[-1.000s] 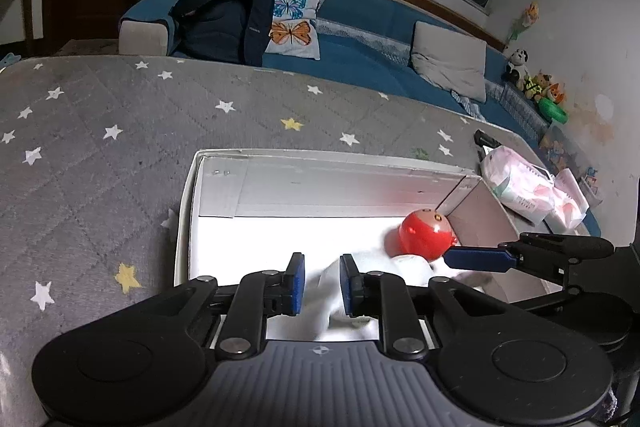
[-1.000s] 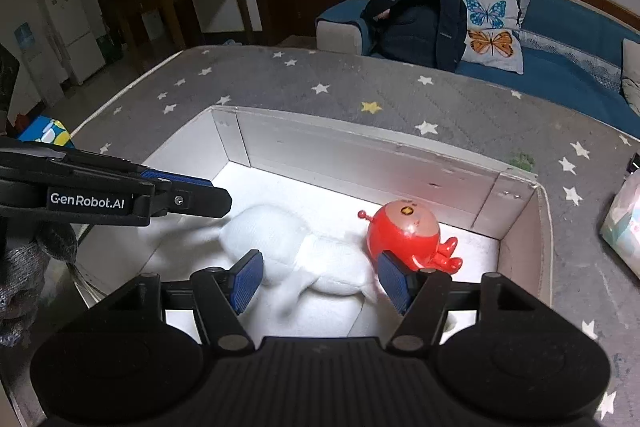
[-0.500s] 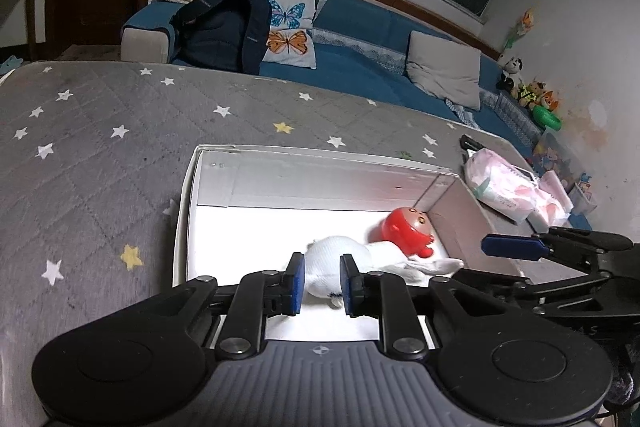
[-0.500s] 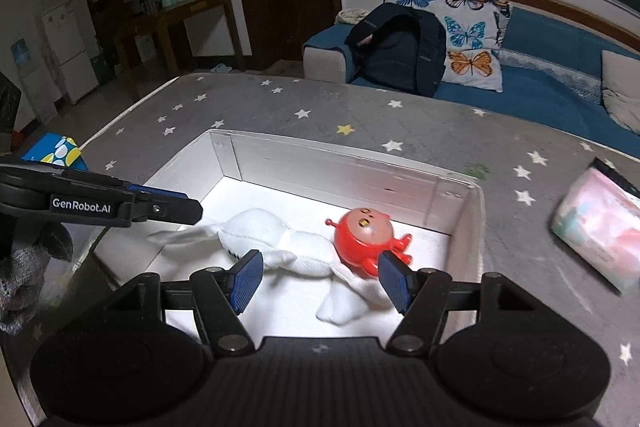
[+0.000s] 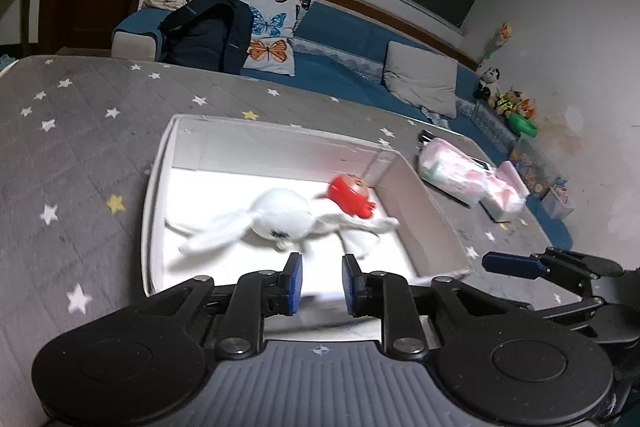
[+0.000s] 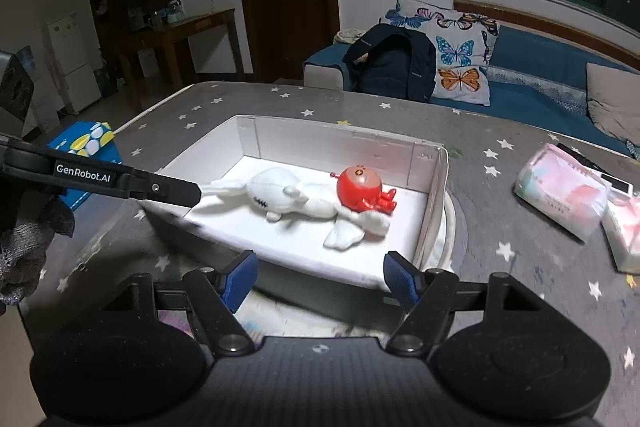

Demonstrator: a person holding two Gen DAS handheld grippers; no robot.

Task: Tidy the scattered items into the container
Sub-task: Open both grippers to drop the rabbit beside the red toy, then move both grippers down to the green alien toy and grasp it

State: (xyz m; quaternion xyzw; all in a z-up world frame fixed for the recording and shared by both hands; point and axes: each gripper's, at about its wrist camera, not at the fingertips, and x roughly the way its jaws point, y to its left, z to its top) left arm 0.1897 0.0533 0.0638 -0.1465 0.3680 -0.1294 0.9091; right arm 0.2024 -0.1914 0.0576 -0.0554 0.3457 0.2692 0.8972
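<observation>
The white box (image 6: 434,183) sat on the star-patterned gray counter (image 5: 80,131), bare cloth visible off its left and far walls, 2 pink tissue packs (image 6: 560,195) lying well apart to its right. Inside lay the white plush rabbit (image 6: 288,197) stretched along the floor, the red toy (image 6: 358,187) touching its body near the far right corner. The left tool (image 5: 319,283) hung over the near wall, its pads narrowly parted and holding nothing, the rabbit just beyond them. The right tool (image 6: 320,277) was spread wide and empty, short of the near wall. Only the right view showed the blue carton (image 6: 86,147) by the counter's left edge; only the left view showed the stuffed animals (image 5: 504,99) along the wall.
</observation>
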